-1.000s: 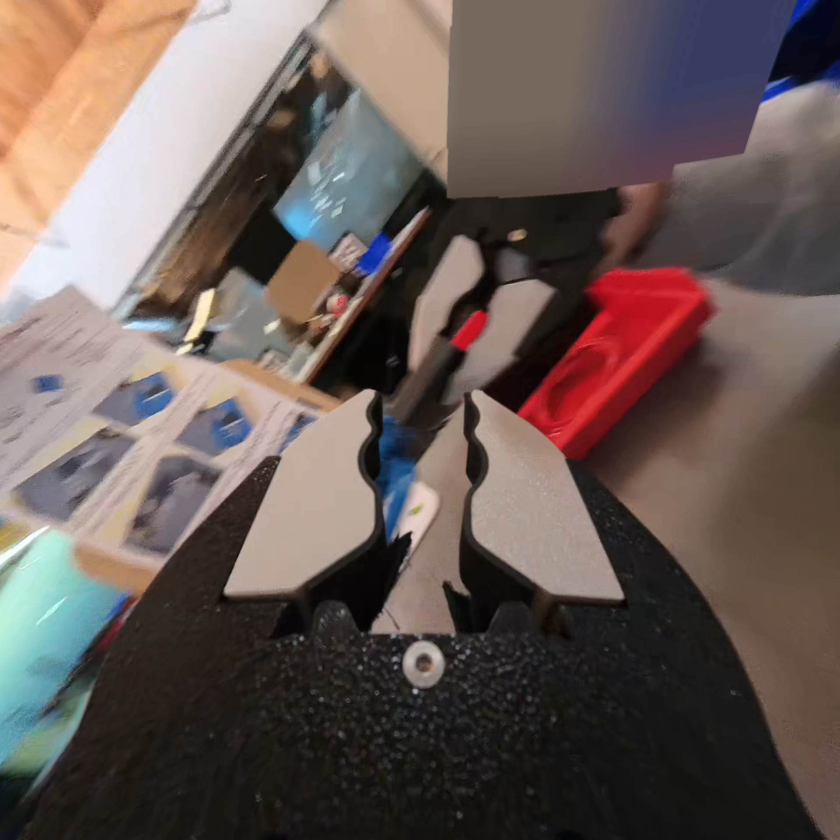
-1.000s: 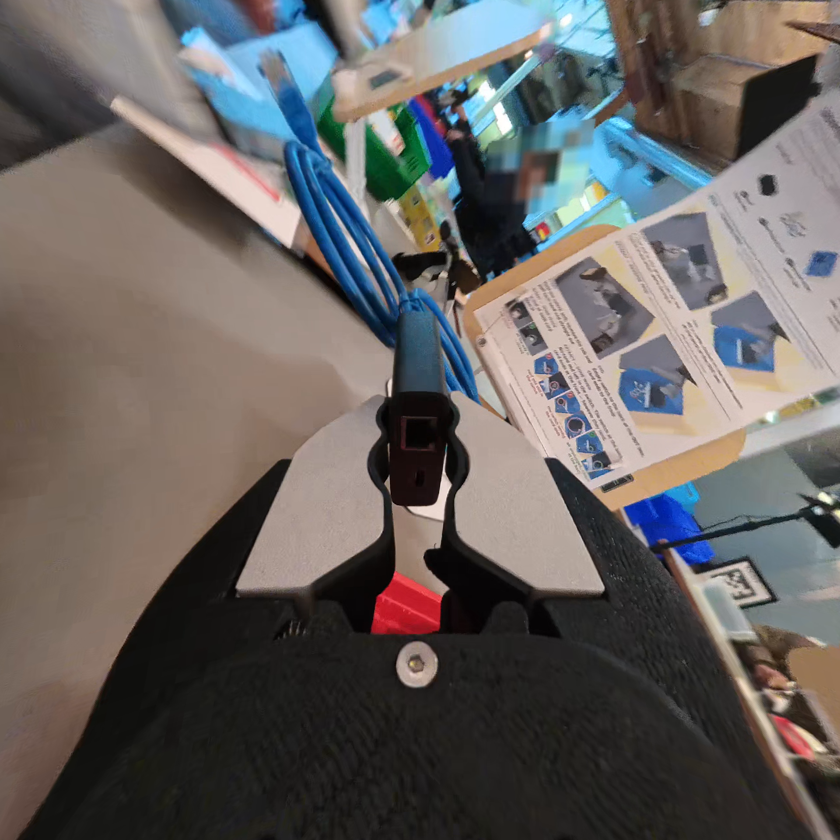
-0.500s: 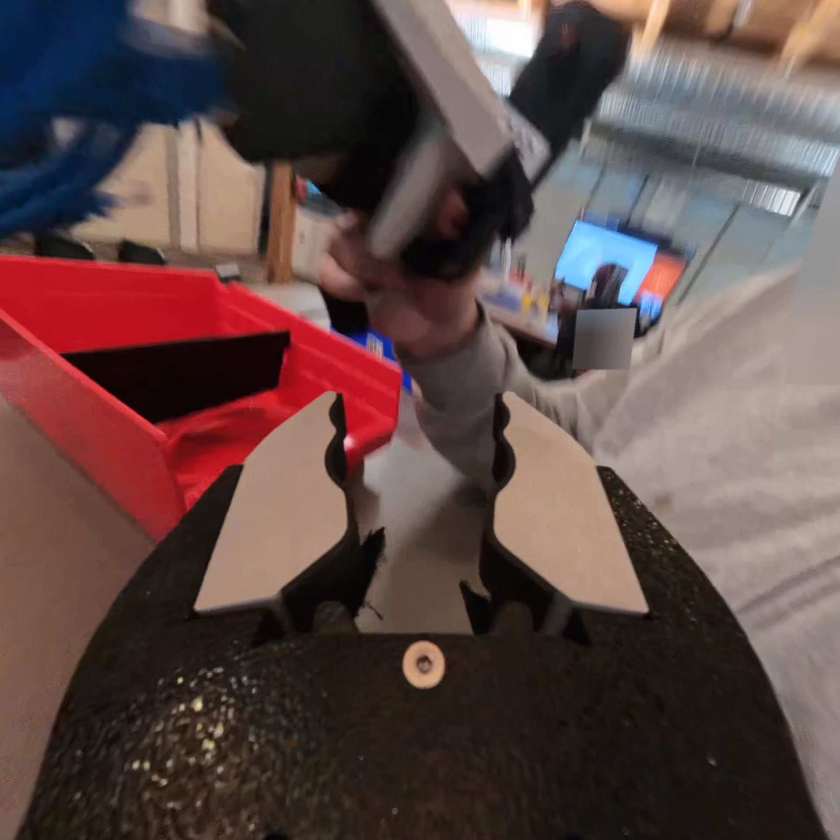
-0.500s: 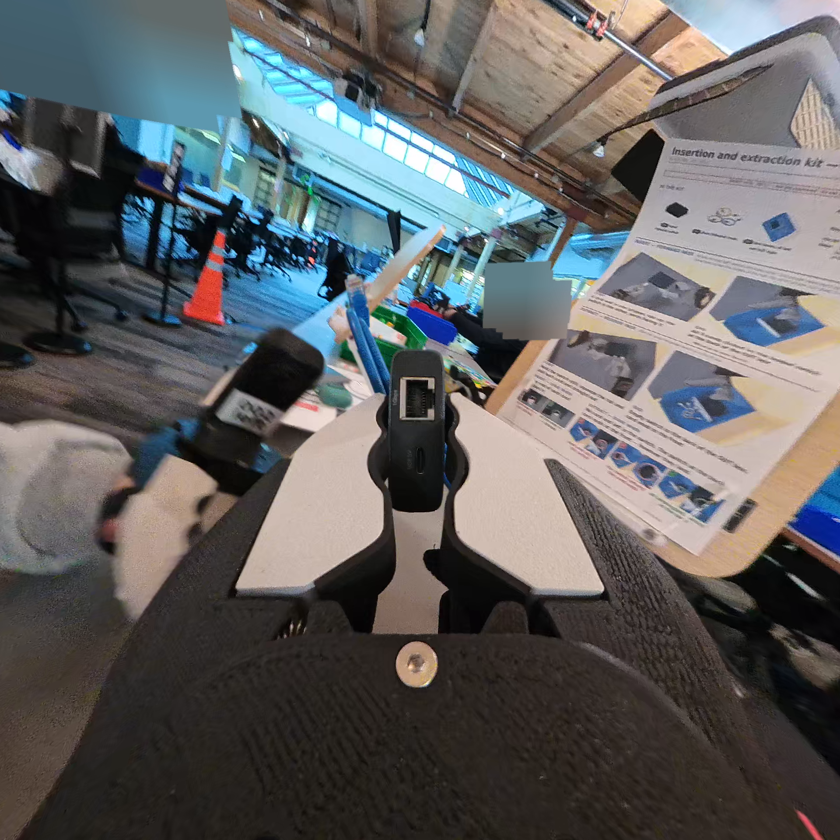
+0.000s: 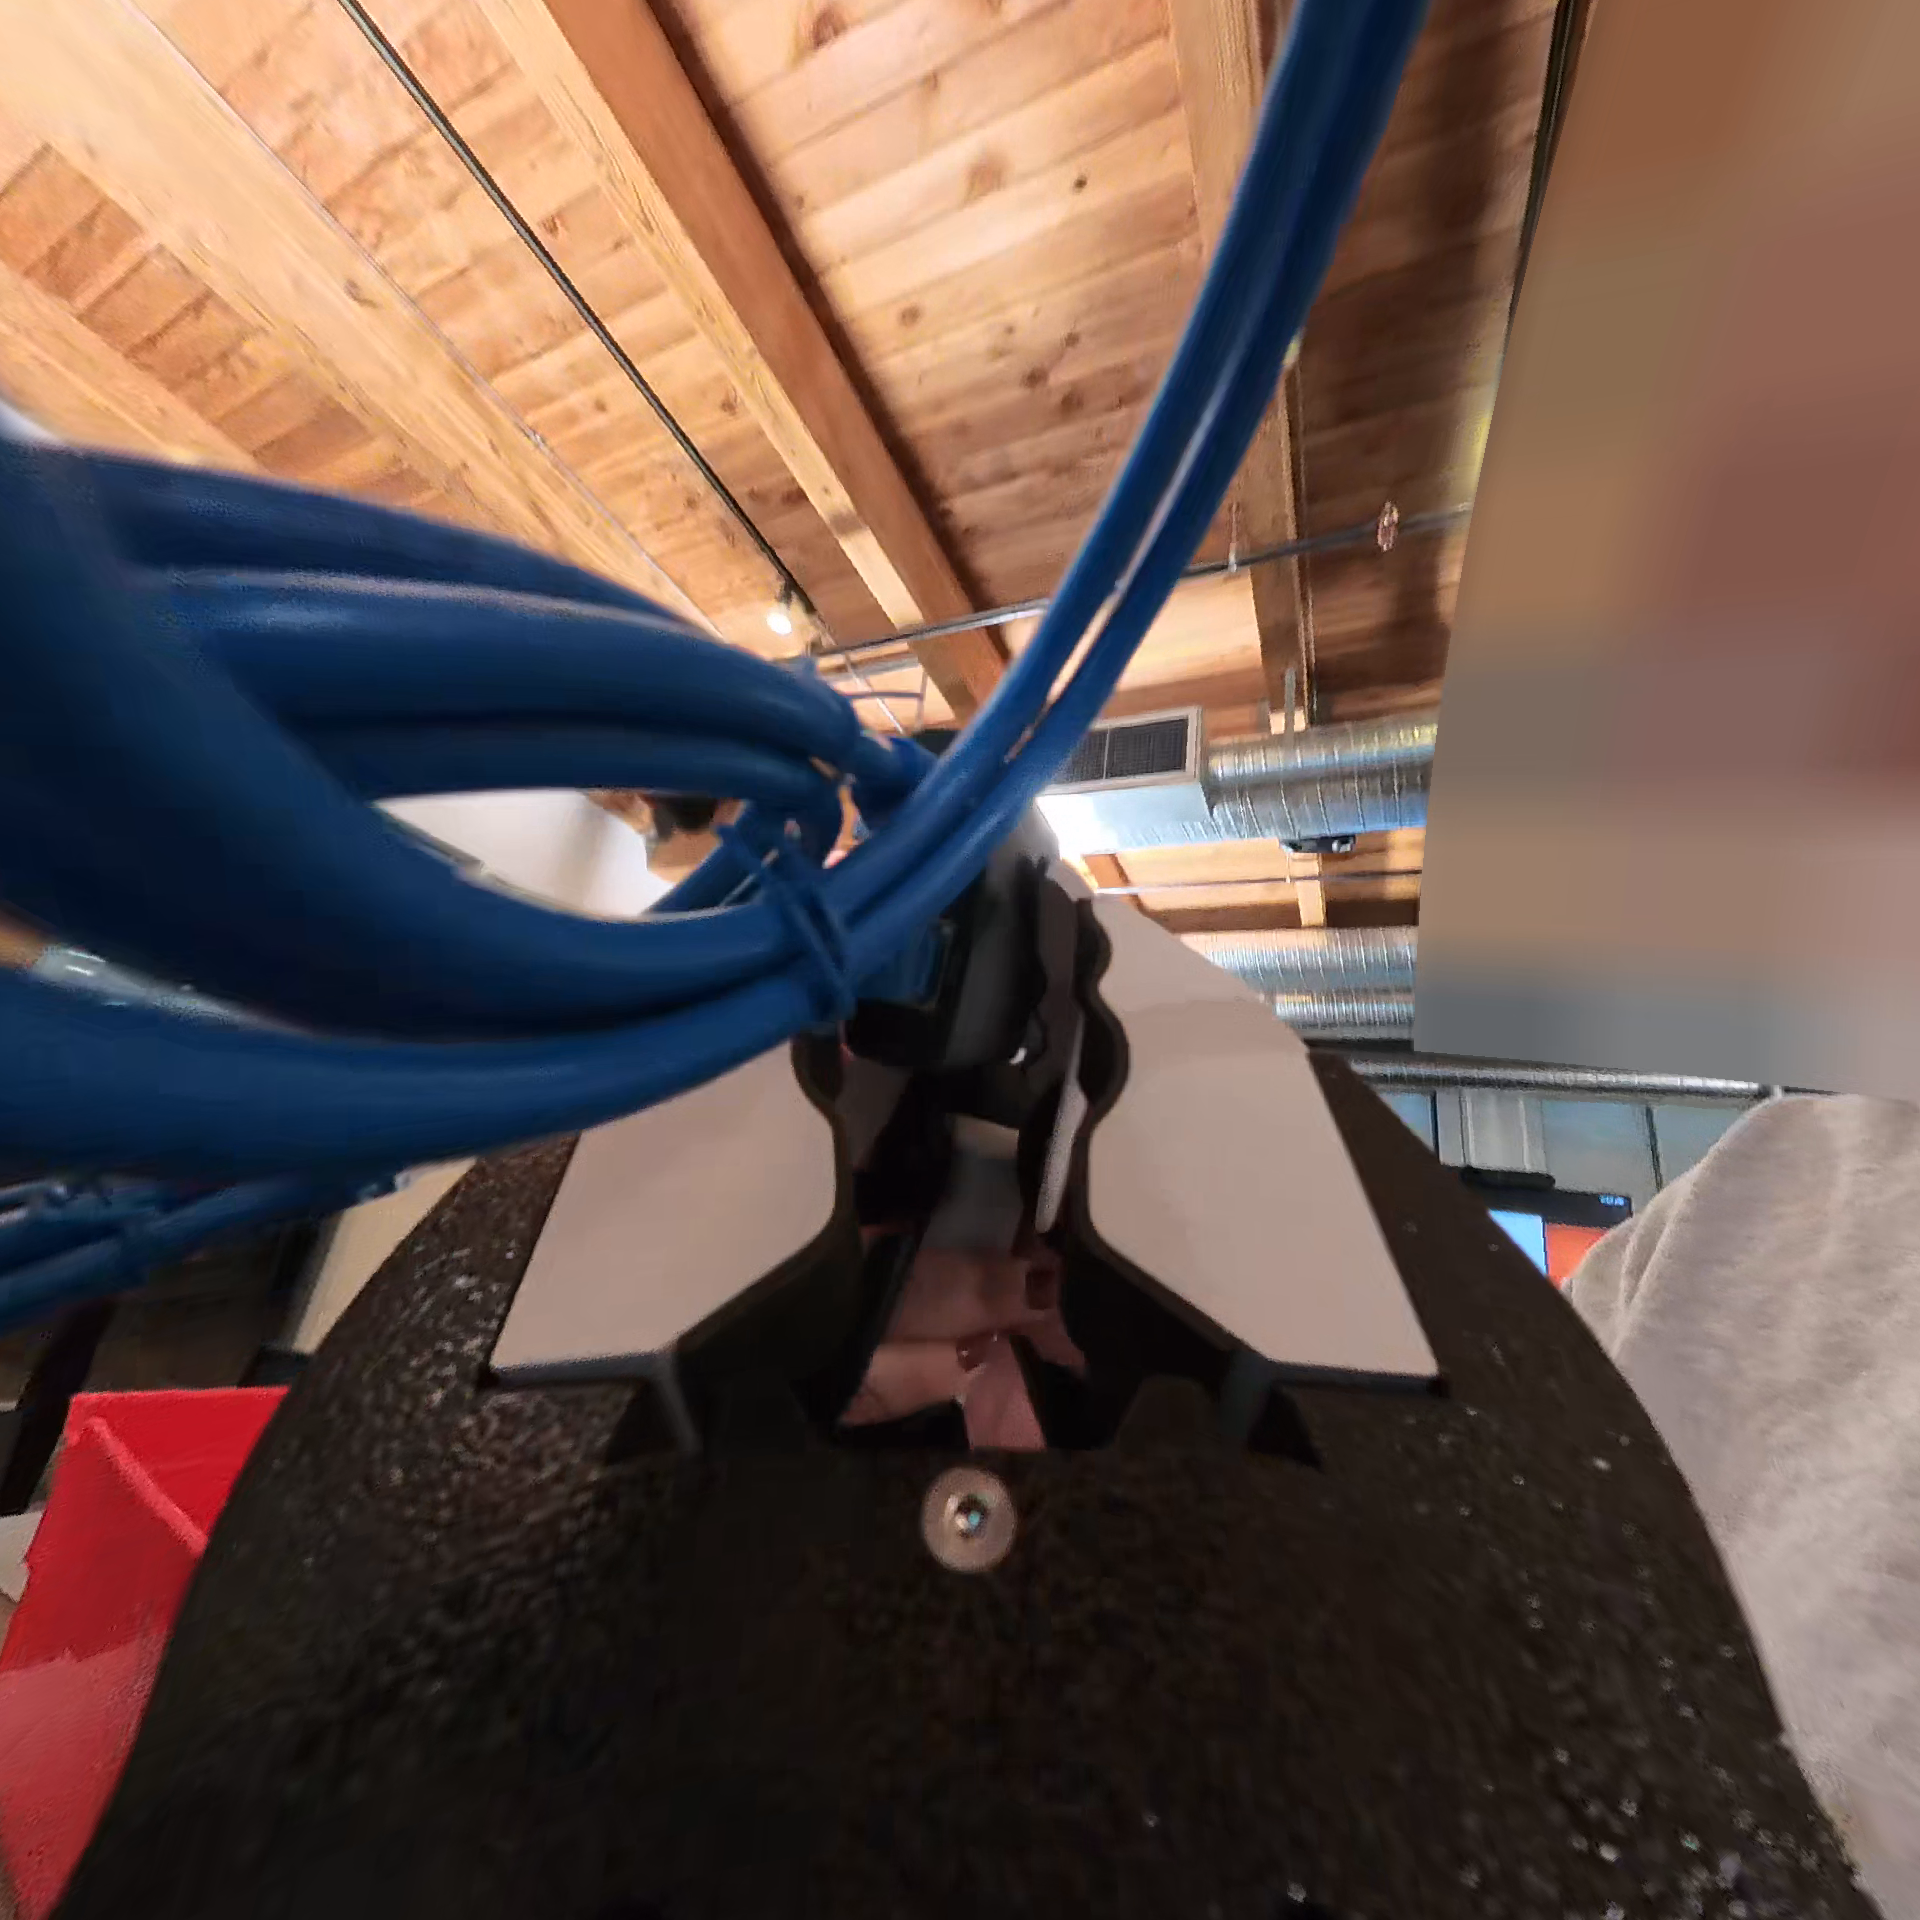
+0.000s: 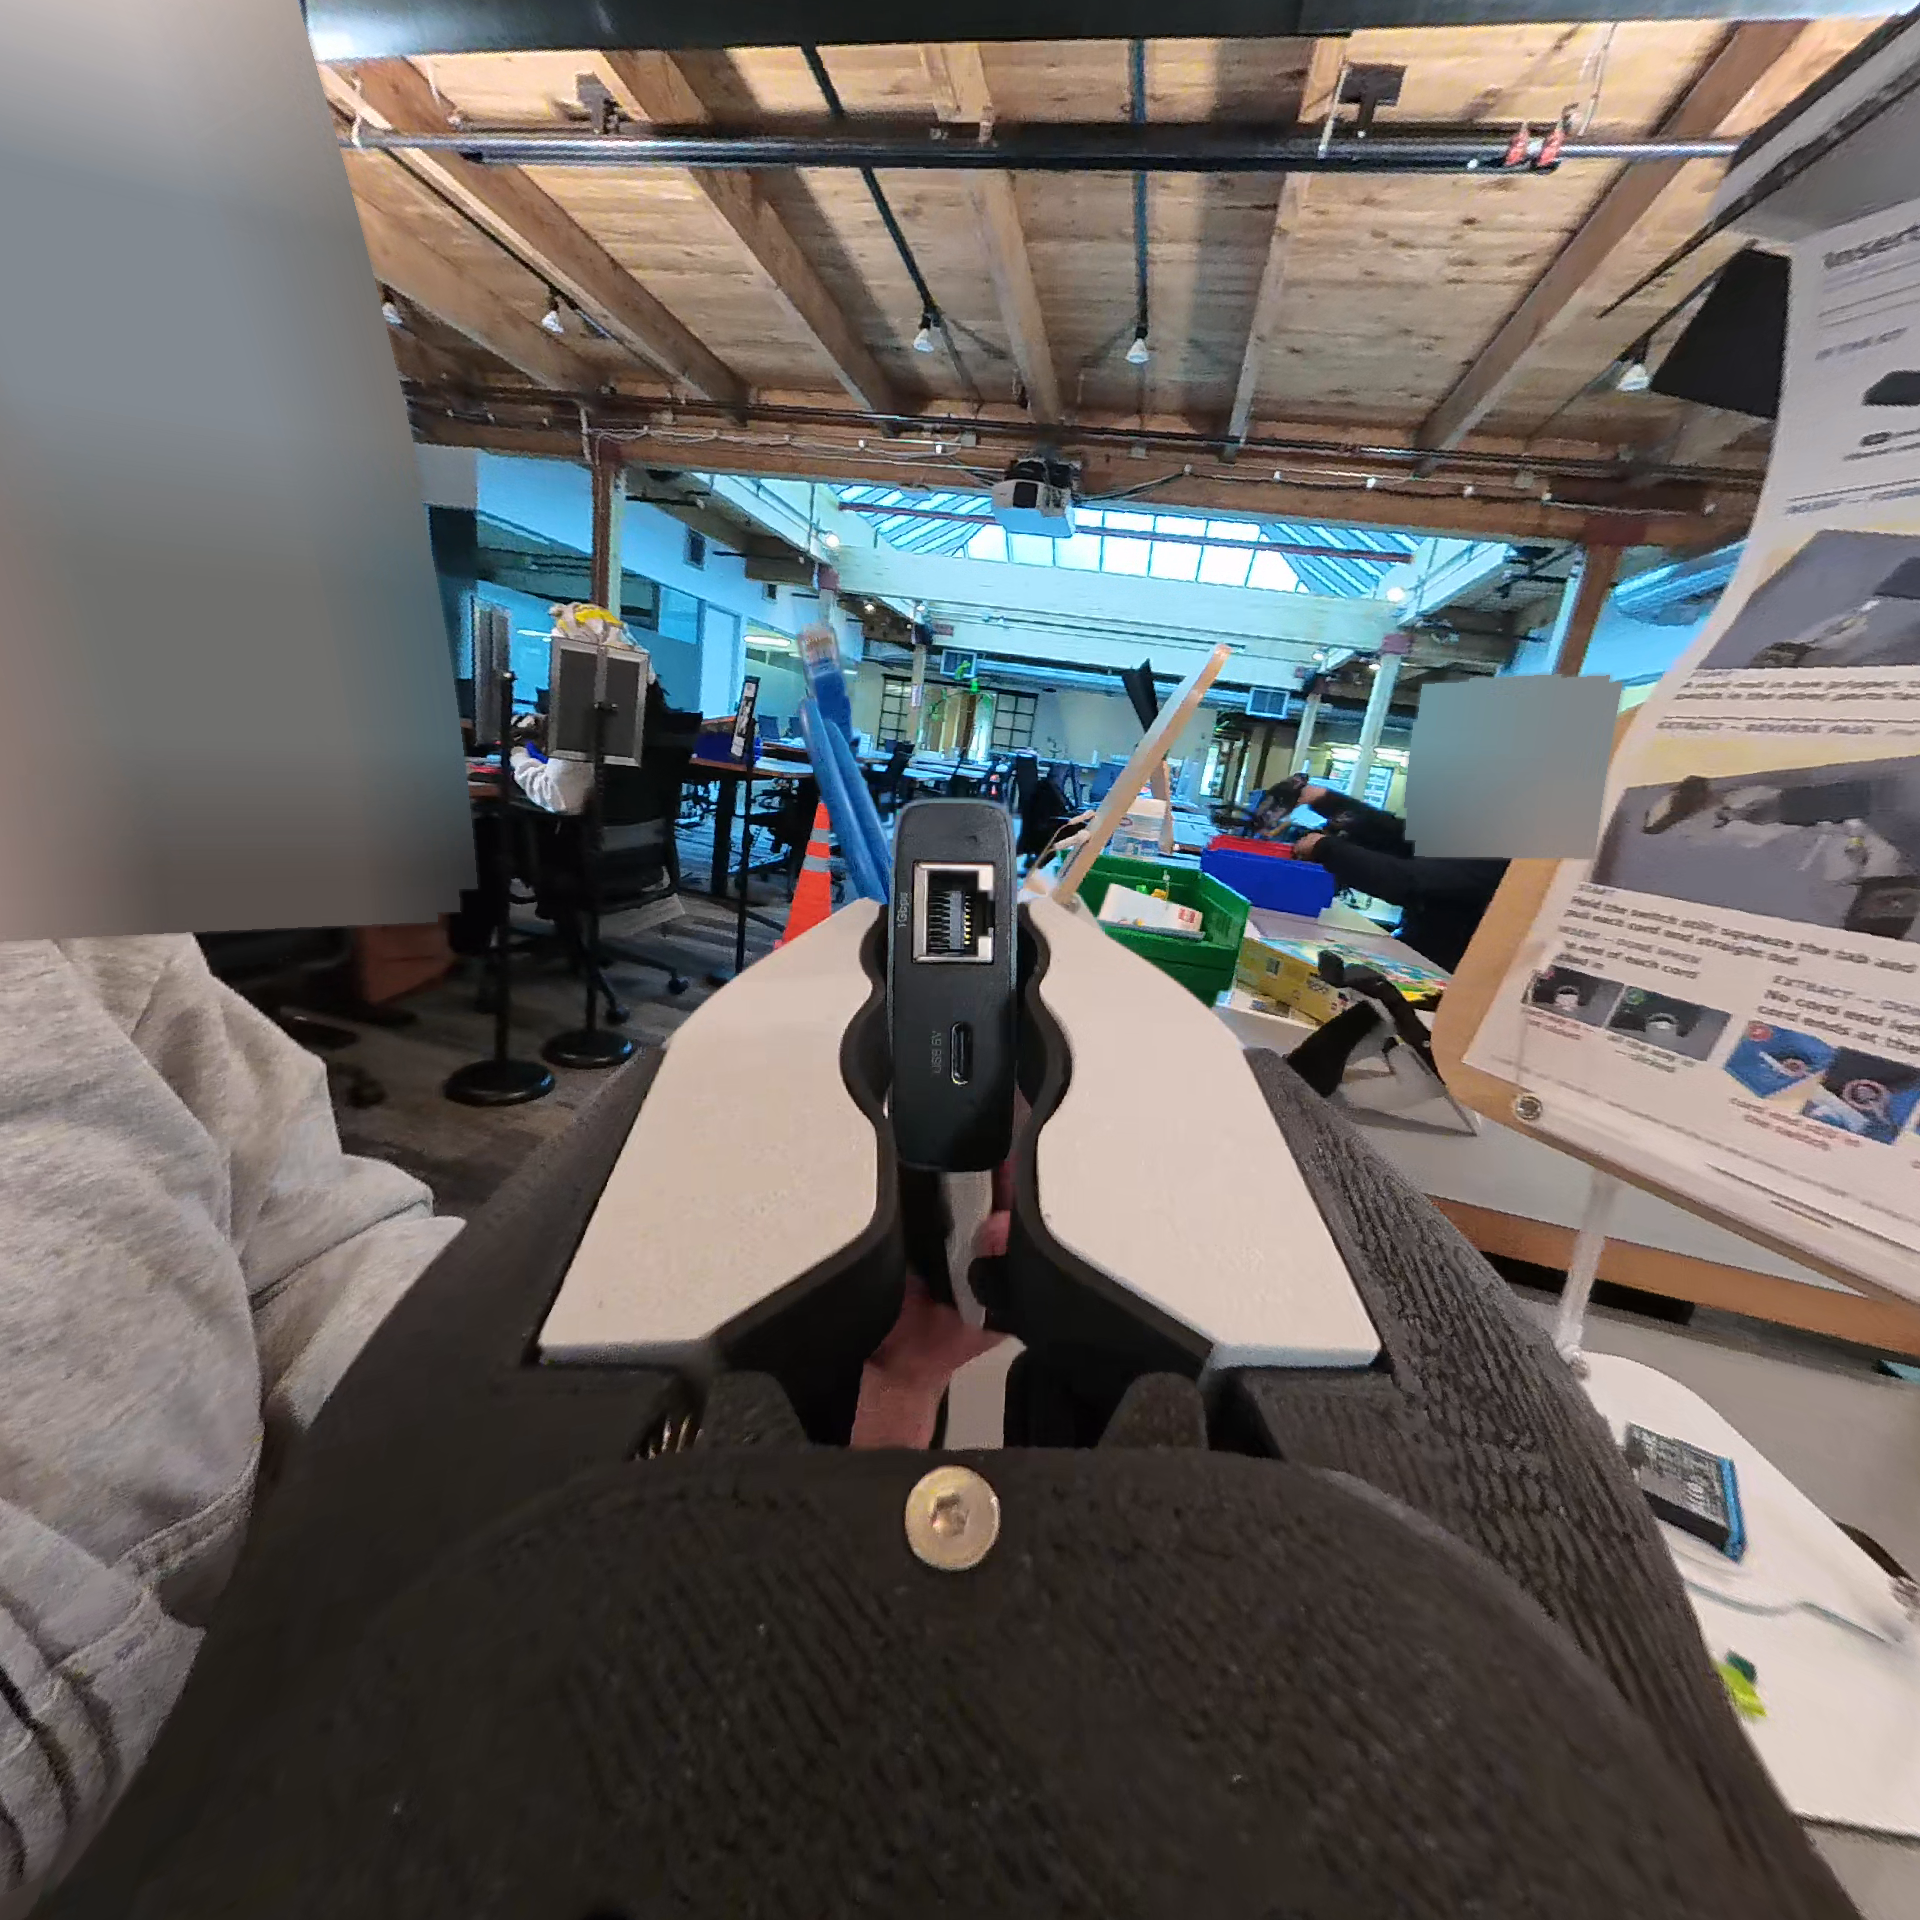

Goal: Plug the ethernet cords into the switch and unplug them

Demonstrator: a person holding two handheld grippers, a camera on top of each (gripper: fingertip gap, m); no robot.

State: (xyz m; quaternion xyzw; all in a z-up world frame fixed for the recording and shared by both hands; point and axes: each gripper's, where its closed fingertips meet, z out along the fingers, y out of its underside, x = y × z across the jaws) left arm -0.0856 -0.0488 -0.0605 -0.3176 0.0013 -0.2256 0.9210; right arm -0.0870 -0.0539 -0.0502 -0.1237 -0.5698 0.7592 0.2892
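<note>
- The right gripper (image 6: 951, 1023) pinches a small black adapter (image 6: 951, 977) between its two pale fingers (image 6: 748, 1132); the jaws are pressed against its sides, and the adapter stands upright, poking out past the fingertips.
- The face of the adapter shows a network socket near the top and a small oval port below it.
- Behind the adapter, a blue cable (image 6: 836, 769) rises with a clear plug at its upper end.
- To the right of the adapter stands a wooden board with printed sheets (image 6: 1704, 935) clipped to it.
- Farther off, right of the adapter, a green bin (image 6: 1164, 914) and a blue bin (image 6: 1268, 878) sit on a table, and an orange cone (image 6: 812, 873) stands on the floor just left of it.
- A grey sleeve (image 6: 135, 1226) fills the left edge of the right wrist view.
- The left gripper (image 5: 961, 1049) points up toward a wooden ceiling (image 5: 727, 260); its jaws stand part-way apart, and a dark object sits between the tips, but whether they grip it I cannot tell.
- A bundle of blue cables (image 5: 364, 831), tied with a thin band, crosses in front of the left gripper's left finger (image 5: 686, 1226) and meets that dark object.
- A red bin (image 5: 94, 1621) shows at the lower left, beneath the bundle.
- A hand (image 5: 966, 1340) is glimpsed through the gap between the left gripper's fingers.
</note>
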